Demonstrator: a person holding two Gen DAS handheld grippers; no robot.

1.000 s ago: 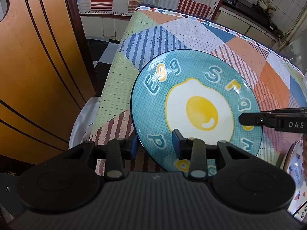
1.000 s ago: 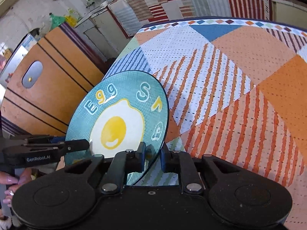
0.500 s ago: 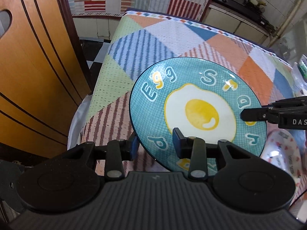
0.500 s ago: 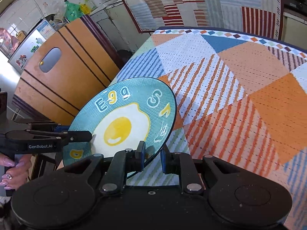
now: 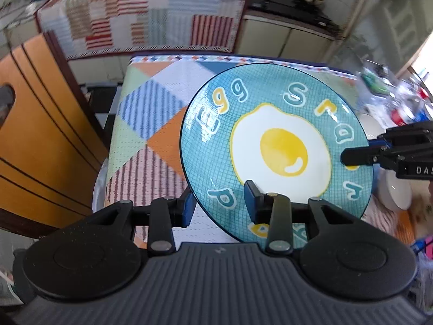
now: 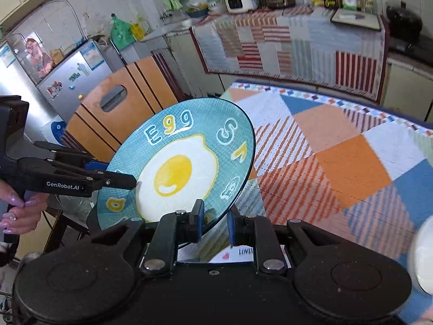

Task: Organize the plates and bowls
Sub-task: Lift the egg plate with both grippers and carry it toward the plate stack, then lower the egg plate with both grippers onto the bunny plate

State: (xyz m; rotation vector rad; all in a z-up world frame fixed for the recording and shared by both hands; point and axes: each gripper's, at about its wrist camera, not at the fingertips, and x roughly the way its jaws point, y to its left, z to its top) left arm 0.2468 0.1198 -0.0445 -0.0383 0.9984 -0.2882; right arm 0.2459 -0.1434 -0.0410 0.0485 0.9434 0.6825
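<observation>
The teal egg plate [image 5: 276,149] is held up in the air, tilted, well above the patchwork tablecloth [image 5: 151,113] — and it is pinched from two sides at once. On the plate's near rim, the left gripper [image 5: 219,203] is clamped: one blue-padded finger is seen in front of the printed face, the other tucked behind the rim. From the left wrist view, the right gripper [image 5: 360,155] is seen biting onto the plate's right edge, its dark fingertip laid over the rim beside the letters.

Over to the right wrist view — the same plate [image 6: 178,168] is seen edge-on and slanted, its lower rim caught between the two pads of the right gripper [image 6: 215,223], which are closed tight against it. The left gripper [image 6: 119,181] is reaching in from the plate's left side, its black finger pressed flat on the face next to the yolk. Behind that tool, a hand [image 6: 19,211] with lilac nails is wrapped around the handle.

Below the plate's lower edge, a scrap of a white dish with small heart prints [image 6: 232,254] is glimpsed between the right gripper's fingers. To the plate's right, in the left wrist view, a white bowl [image 5: 395,192] is sitting on the table. Left of the plate, an orange wooden cabinet [image 5: 38,135] is standing, and beyond the plate's far rim a counter draped in striped cloth [image 5: 146,19] is visible.
</observation>
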